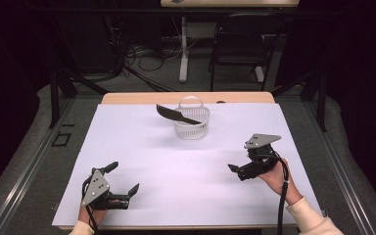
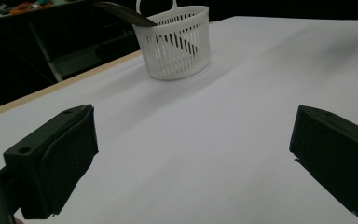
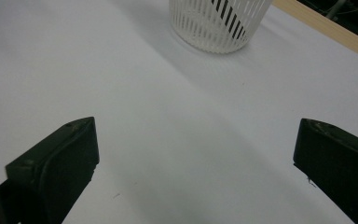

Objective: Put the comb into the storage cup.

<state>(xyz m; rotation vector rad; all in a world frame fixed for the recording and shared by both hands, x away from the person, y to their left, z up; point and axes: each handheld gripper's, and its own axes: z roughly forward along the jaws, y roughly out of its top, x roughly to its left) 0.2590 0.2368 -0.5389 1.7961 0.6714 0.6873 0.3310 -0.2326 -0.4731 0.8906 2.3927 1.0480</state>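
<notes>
Both our grippers rest apart on the white sheet, jaws spread and holding nothing.

Our left gripper (image 1: 125,178) sits at the near left of the white sheet (image 1: 142,147), its jaws wide apart and bare; our right gripper (image 1: 237,171) sits at the near right, and its own view shows its jaws equally released. Well ahead of both, and between their lines of sight, stands the white slatted basket (image 1: 191,123) with its loop handle upright. A black spatula (image 1: 175,114) stands tilted in the basket, its broad end jutting out over the rim on the left gripper's side. In the left gripper view the basket (image 2: 177,44) lies ahead between the jaws; in the right gripper view the basket (image 3: 216,21) does too.
</notes>
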